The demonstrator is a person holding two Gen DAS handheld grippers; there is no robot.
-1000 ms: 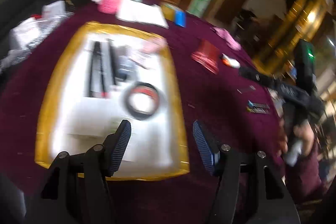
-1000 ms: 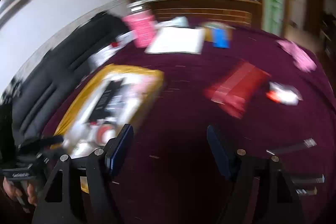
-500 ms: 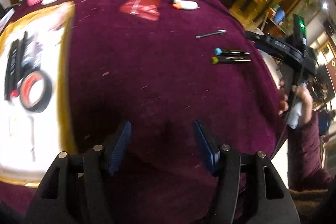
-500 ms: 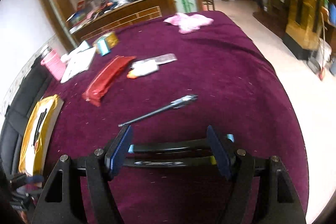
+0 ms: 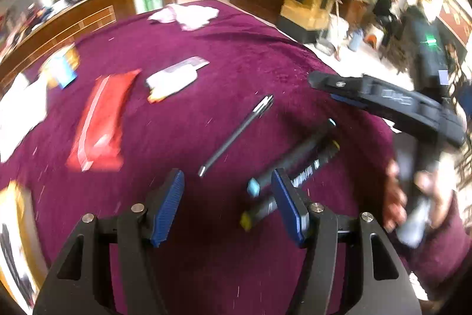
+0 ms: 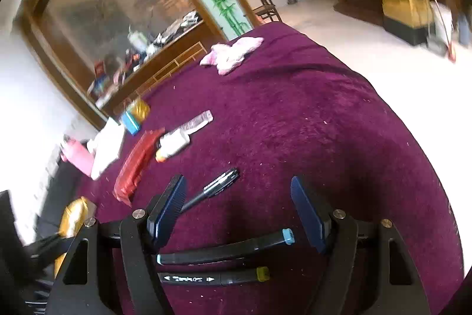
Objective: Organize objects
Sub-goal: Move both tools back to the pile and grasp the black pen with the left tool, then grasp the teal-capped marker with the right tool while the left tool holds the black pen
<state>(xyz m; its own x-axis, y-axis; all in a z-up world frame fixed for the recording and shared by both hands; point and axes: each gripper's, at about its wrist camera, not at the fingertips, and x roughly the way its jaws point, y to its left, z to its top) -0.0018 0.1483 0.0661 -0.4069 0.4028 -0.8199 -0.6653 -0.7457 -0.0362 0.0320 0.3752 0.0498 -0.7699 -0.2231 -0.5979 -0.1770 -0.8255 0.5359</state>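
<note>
right wrist view: both grippers' fingers (image 6: 306,214) spread wide, empty; yellow-capped marker (image 6: 212,277) beside the blue-capped marker (image 6: 224,251) shows unreadable white print.

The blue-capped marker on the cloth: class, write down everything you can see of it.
The blue-capped marker is a long black barrel with a light blue cap at each end, plastic by its look. It lies flat on the purple cloth, beside a yellow-capped marker that lies roughly parallel. It sits below the open fingers of the right hand-held gripper, which do not grip it. In the left wrist view it looks blurred.
</note>
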